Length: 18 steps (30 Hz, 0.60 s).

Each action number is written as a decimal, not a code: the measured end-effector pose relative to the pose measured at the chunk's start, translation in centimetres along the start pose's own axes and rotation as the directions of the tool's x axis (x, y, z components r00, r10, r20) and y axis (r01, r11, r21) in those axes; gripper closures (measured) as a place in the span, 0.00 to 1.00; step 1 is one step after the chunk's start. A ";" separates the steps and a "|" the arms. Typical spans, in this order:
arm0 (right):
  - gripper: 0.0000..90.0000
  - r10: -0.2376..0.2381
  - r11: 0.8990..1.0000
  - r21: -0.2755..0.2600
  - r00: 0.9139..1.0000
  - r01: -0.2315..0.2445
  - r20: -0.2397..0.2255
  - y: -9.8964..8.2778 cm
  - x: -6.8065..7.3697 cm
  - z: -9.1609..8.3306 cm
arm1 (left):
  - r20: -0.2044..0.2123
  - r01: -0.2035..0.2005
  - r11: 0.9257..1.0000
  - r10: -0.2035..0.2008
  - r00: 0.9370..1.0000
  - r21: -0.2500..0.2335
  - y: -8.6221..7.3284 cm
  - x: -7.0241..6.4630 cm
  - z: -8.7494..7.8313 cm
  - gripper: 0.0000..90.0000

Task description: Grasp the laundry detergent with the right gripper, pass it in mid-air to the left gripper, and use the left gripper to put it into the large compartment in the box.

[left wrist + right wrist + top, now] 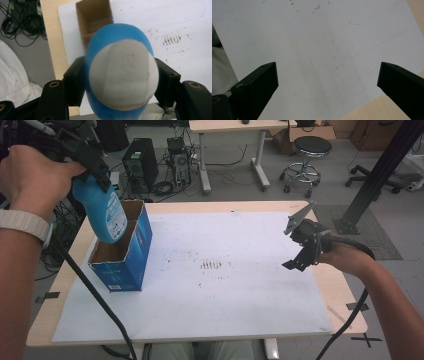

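Note:
A blue bottle hangs over an open blue cardboard box at the table's left, its lower end dipping into the box's top. My left gripper is shut on the bottle's upper part. In the left gripper view the bottle shows its white cap end, pinched from both sides by the black jaws, with the box's brown divided inside beyond it. My right gripper hovers low over the white sheet at the right, open, with nothing between its jaws.
The white sheet covers most of the wooden table and has dark smudges at its middle. Beyond the far edge stand computer towers, cables, a stool and another desk.

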State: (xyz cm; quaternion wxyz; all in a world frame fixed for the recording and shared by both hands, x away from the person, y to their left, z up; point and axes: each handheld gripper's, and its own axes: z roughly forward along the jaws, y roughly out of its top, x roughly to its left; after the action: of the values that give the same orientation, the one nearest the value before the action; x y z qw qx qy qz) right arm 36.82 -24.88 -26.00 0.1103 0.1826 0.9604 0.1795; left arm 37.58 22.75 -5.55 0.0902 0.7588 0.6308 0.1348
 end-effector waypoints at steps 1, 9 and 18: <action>0.03 -0.003 1.000 0.000 1.000 0.003 0.000 0.0 0.0 0.0 | -0.003 0.008 1.000 -0.008 1.000 -0.002 0.0 0.1 0.1 0.42; 0.03 -0.003 1.000 -0.007 1.000 0.003 -0.001 0.1 0.1 0.0 | -0.011 0.053 0.999 -0.053 0.999 -0.007 0.0 1.0 1.6 0.42; 0.03 0.000 1.000 0.007 1.000 0.000 -0.009 0.0 0.0 0.4 | -0.009 0.077 0.997 -0.077 0.997 -0.001 -0.2 1.9 3.8 0.42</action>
State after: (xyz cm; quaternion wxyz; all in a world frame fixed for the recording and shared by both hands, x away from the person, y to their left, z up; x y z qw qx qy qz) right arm 36.90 -24.76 -26.39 0.1056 0.1822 0.9614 0.1770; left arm 38.92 24.78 -9.02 0.0928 0.7334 0.6599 0.1347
